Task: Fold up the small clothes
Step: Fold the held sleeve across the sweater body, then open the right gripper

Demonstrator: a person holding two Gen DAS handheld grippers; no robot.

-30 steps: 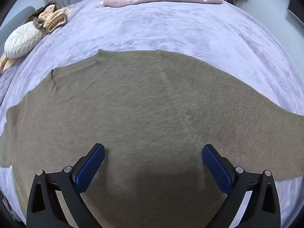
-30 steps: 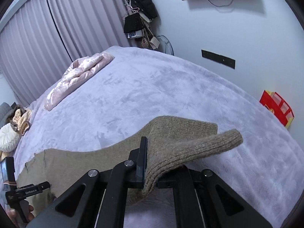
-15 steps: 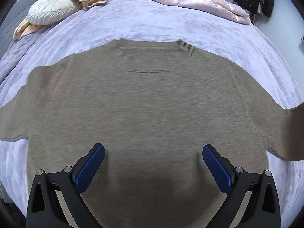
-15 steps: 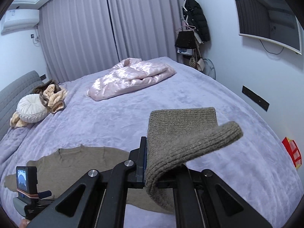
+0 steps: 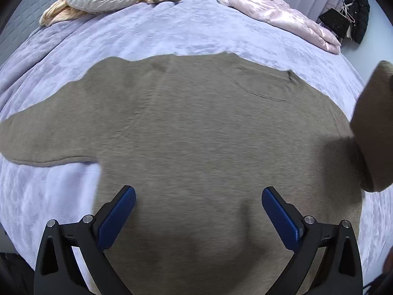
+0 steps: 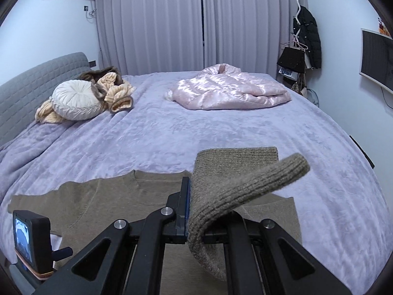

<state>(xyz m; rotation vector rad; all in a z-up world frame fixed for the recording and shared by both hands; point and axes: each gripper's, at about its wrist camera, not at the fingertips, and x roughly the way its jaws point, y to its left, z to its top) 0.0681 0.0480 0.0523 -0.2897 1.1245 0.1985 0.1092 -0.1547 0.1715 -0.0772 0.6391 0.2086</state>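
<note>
Folding the pinched sleeve cuff (image 6: 248, 172) across the chest comes next, I judge: the right gripper (image 6: 196, 223), clamped tight on that cuff, should carry it over and lay it flat, square to the side seam, before letting go. The brown knit sweater (image 5: 196, 135) lies spread on the lilac bedspread (image 5: 172, 32); the left gripper (image 5: 197, 211) hovers above its hem, jaws wide and empty. No brand, label or writing can be read.
</note>
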